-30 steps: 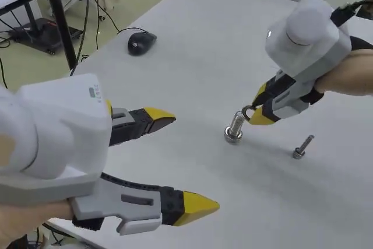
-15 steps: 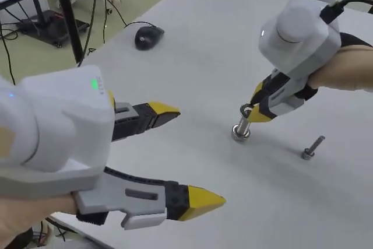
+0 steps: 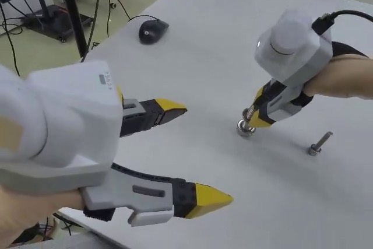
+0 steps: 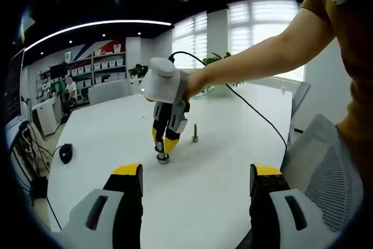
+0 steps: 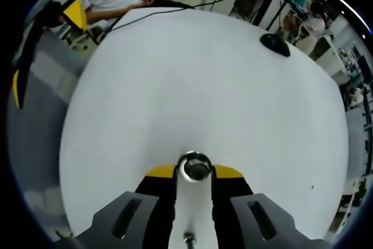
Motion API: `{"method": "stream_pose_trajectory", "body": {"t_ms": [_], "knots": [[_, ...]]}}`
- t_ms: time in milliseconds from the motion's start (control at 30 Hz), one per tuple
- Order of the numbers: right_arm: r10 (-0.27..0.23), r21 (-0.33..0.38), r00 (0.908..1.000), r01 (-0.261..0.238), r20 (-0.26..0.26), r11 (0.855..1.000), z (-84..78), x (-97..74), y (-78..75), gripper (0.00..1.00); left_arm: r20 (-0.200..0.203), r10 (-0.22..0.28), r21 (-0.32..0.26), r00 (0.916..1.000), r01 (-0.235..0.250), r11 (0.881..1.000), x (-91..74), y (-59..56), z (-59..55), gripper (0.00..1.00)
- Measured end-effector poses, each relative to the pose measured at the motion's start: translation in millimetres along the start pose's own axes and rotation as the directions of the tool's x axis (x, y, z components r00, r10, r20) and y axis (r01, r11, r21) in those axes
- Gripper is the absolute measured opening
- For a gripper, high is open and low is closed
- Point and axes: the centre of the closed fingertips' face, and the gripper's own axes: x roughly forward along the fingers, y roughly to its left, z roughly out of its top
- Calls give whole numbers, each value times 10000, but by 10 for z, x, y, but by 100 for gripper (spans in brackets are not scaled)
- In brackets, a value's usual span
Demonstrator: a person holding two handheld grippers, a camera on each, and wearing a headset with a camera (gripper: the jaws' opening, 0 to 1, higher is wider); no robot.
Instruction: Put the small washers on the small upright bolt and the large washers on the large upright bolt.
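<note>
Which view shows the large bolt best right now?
The right gripper view: the large bolt is close, end-on between the jaws, a washer ringing it. The head view hides its top behind the right gripper; the left gripper view shows it tiny.

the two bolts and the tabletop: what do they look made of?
Large bolt: looks like bare steel, silver-grey, glints on its base. Small bolt: same grey metallic sheen, too small to tell more. Tabletop: matte pale grey, likely laminate or painted board; no grain, no sharp reflections.
</note>
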Motion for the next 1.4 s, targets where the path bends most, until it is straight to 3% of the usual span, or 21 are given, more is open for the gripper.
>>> {"method": "stream_pose_trajectory", "body": {"t_ms": [267,533,700,933,1000,1033,1133,1233,1267,1300,1333,1400], "knots": [[0,101,10000,0,-20,9999,-43,159,4,22,-64,-15,-9,10000,15,10000,5,12,-13,75],[-26,60,9998,25,212,10000,-52,127,7,23,-72,-20,26,10000,20,10000,8,13,-22,75],[-279,329,9977,259,624,9991,-53,-36,73,23,-86,-96,41,9999,96,9999,20,-17,-20,75],[-765,709,9873,671,1395,9952,-77,-296,230,25,-143,-286,251,9995,290,9993,39,-59,25,75],[-997,1024,9762,811,1925,9914,-51,-391,308,26,-155,-378,329,9992,383,9987,44,-80,44,75],[-1186,907,9646,997,2356,9909,-19,-443,307,26,-156,-411,357,9990,416,9985,43,-87,48,75],[-1568,1012,9449,1328,2873,9860,-9,-596,429,26,67,-533,214,9986,531,9984,23,-103,98,75],[-1976,1423,9077,1548,3701,9776,22,-785,560,26,243,-560,84,9981,558,9984,-1,-105,129,75],[-2009,1469,8813,1515,4277,9775,55,-859,622,26,314,-595,52,9977,594,9982,-6,-116,147,74],[-2142,1549,8659,1603,4520,9748,33,-893,618,26,350,-637,36,9974,636,9980,-7,-128,157,74],[-2179,1348,8371,1732,5018,9756,64,-971,695,26,396,-690,29,9968,689,9976,-6,-146,171,74],[-2265,1680,7904,1579,5692,9731,91,-1092,842,27,442,-813,43,9957,811,9967,-3,-187,190,74]]}}
